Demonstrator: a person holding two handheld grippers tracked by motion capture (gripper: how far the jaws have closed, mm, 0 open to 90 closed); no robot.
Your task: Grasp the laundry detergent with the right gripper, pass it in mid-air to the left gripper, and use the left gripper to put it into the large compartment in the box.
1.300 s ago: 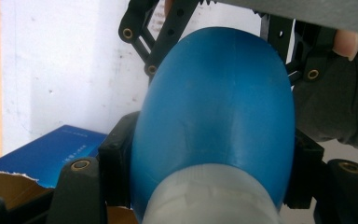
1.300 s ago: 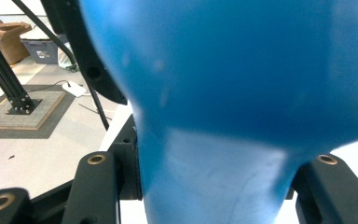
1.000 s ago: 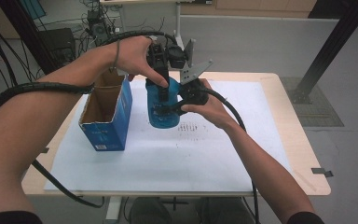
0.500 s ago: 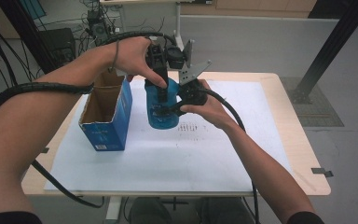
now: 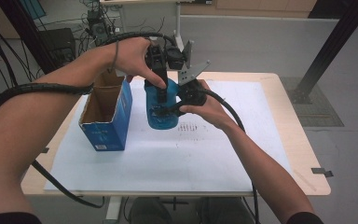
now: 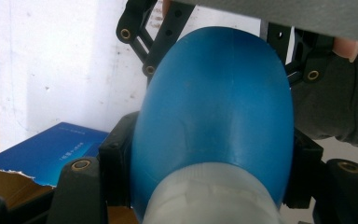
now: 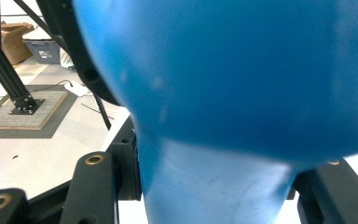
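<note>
A blue plastic bottle point(image 5: 161, 112) stands upright at the middle of the table, held by both grippers. My left gripper point(image 5: 160, 88) comes down from above and is shut on its upper part. In the left gripper view the bottle point(image 6: 214, 102) has a pale neck, and the left gripper point(image 6: 209, 186) clamps it there from both sides. My right gripper point(image 5: 176, 105) reaches in from the right and is shut on the bottle's side. The right gripper point(image 7: 214, 191) presses on a paler part of the bottle point(image 7: 223, 70) in the right gripper view.
An open blue cardboard box point(image 5: 106, 119) stands just left of the bottle; its edge point(image 6: 46, 149) appears in the left gripper view. A white sheet point(image 5: 168, 158) covers the wooden table point(image 5: 307, 163). Black cables trail off both arms. A black frame post point(image 7: 9, 70) stands on the floor.
</note>
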